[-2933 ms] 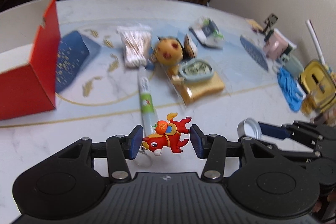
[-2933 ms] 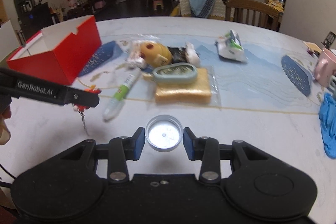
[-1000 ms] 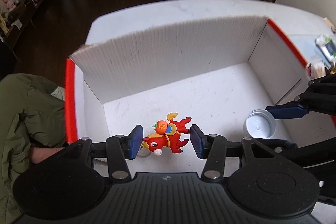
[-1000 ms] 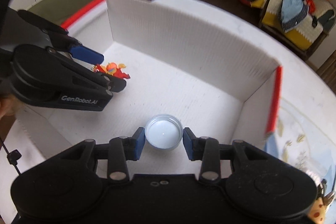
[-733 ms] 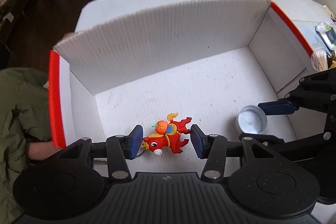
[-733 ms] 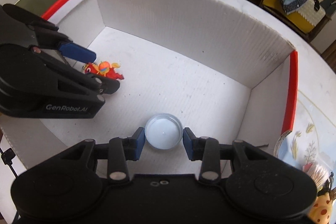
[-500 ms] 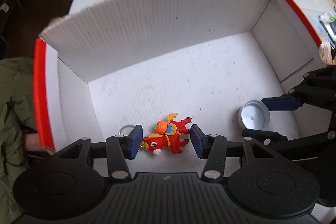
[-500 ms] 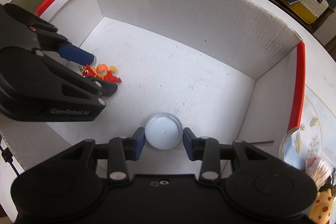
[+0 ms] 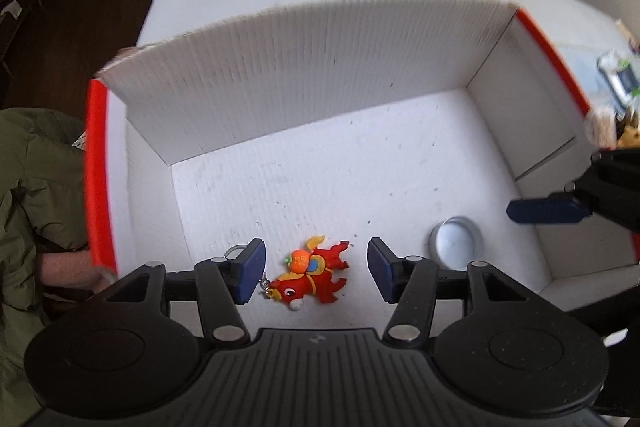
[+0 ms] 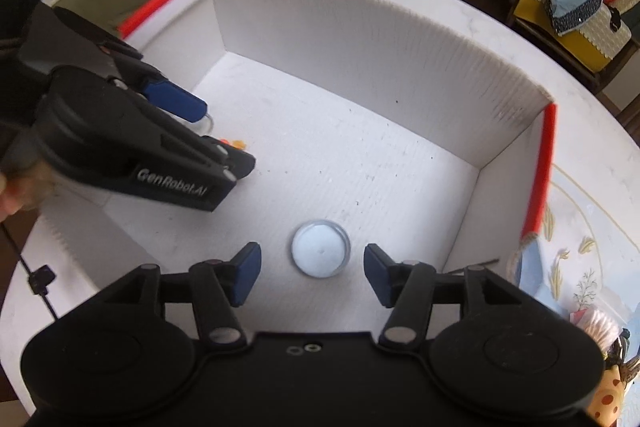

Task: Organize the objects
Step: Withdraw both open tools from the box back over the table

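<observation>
Left wrist: our left gripper (image 9: pixel 312 271) gapes around the red rubber horse keychain (image 9: pixel 310 275) on the white corrugated box (image 9: pixel 360 163) floor; right wrist: right gripper (image 10: pixel 312 265) wide, round metal lid (image 10: pixel 321 253) dropped, next withdraw.

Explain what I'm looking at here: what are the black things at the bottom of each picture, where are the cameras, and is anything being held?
No robot: a person holds a two-finger gripper in each hand, each with a fisheye camera looking along its fingers. One picture is from the left gripper, the other from the right gripper; each also catches the other tool at its edge. Both look down into a white box with red edges, standing on a table. A red horse keychain lies on the box floor between the left gripper's open fingers, and a round lid lies between the right's. Both are open, so nothing is held.
</observation>
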Demonstrator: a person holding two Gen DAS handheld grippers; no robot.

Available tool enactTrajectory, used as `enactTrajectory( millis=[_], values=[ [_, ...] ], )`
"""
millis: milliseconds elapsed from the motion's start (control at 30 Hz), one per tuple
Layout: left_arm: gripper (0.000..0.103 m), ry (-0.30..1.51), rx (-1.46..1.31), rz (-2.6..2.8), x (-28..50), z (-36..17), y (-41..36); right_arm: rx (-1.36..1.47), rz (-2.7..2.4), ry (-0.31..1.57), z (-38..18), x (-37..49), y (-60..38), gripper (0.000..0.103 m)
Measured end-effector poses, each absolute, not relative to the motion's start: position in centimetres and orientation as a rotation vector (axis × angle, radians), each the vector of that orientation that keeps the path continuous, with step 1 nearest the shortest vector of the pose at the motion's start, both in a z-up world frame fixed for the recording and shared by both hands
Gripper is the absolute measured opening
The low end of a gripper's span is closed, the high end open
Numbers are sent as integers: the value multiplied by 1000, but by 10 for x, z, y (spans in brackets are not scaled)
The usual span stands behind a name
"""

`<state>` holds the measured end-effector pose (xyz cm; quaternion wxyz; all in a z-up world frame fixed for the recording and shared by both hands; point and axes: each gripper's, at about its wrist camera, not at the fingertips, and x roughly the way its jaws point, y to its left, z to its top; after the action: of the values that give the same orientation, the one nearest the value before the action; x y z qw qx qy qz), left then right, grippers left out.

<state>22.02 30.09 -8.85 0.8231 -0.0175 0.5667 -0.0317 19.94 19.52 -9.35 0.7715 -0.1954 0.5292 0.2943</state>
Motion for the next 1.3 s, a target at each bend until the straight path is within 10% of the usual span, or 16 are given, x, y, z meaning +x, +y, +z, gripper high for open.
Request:
enactTrajectory(
  millis=[1300],
  values=[
    [64,772,-18,-28,92,13,117,-150,586,748,-7,89,-40,74]
  ],
)
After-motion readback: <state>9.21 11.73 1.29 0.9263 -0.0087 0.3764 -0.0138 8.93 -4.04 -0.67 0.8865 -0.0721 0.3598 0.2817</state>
